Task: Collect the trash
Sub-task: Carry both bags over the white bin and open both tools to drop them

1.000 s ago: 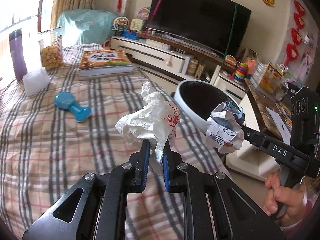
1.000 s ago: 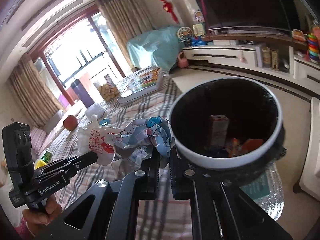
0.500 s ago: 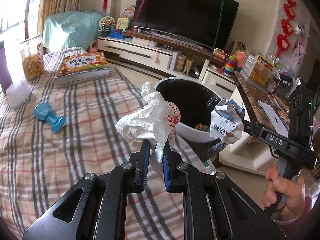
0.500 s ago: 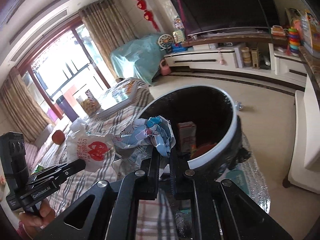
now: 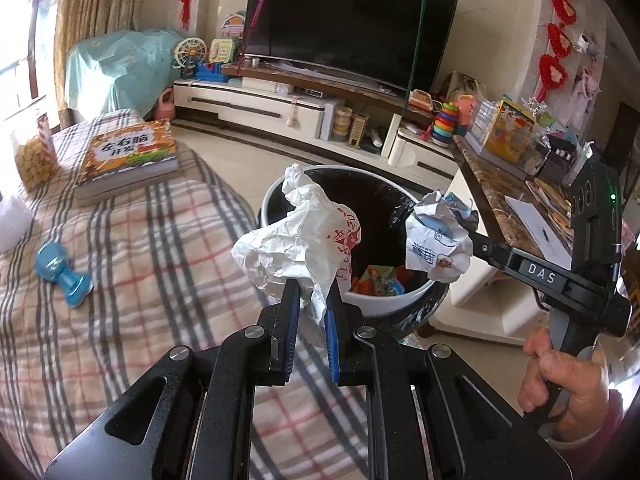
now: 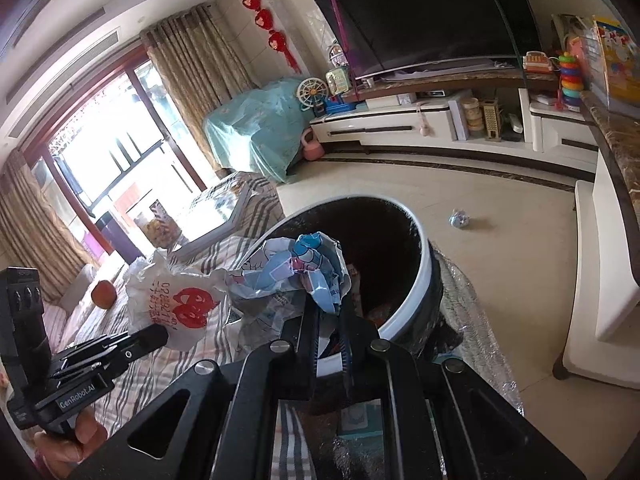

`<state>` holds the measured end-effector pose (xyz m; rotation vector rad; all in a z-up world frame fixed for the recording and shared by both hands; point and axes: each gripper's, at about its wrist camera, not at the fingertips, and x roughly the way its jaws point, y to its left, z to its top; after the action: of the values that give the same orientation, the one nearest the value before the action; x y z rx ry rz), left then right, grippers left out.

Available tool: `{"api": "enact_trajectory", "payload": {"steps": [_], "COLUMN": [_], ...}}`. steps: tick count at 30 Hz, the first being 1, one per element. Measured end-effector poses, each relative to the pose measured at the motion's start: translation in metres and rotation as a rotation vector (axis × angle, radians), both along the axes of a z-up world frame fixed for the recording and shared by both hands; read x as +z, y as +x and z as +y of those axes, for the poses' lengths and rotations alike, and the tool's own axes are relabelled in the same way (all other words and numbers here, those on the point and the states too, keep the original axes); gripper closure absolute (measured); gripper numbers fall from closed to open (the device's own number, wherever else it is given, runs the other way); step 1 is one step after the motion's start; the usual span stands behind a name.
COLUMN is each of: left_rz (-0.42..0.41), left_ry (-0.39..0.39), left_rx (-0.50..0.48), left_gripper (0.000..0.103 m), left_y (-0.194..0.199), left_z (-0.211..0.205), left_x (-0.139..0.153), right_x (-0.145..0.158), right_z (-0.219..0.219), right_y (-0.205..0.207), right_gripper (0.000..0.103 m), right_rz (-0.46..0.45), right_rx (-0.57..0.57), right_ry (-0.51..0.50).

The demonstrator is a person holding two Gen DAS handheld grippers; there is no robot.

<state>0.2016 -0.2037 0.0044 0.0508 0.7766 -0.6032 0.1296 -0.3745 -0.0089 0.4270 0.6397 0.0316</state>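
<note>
Now a crumpled white bag (image 5: 298, 240) with red print is clamped tight in the left gripper (image 5: 313, 300). A crumpled blue-and-white wrapper (image 6: 298, 270) is pinched in the right gripper (image 6: 329, 314). Both are held tilted down, side by side, at the near rim of the trash bin (image 5: 394, 304), beside the checked bench (image 5: 132, 256). More trash is seen inside.

Home living room, television (image 5: 344, 24), curtains (image 6: 200, 80)
</note>
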Motion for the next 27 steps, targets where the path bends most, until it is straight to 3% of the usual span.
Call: {"api": "enact_trajectory", "payload": {"steps": [27], "left_rz": [0.026], "left_ry": [0.043], "left_rx": [-0.056], "left_gripper": [0.091], "left_y": [0.037], "left_z": [-0.047], "left_x": [-0.005], "right_x": [-0.004], "right_z": [-0.021], "right_y": [0.044], "right_gripper": [0.091], "right_rz": [0.07], "right_rx": [-0.011], "right_ry": [-0.055]}}
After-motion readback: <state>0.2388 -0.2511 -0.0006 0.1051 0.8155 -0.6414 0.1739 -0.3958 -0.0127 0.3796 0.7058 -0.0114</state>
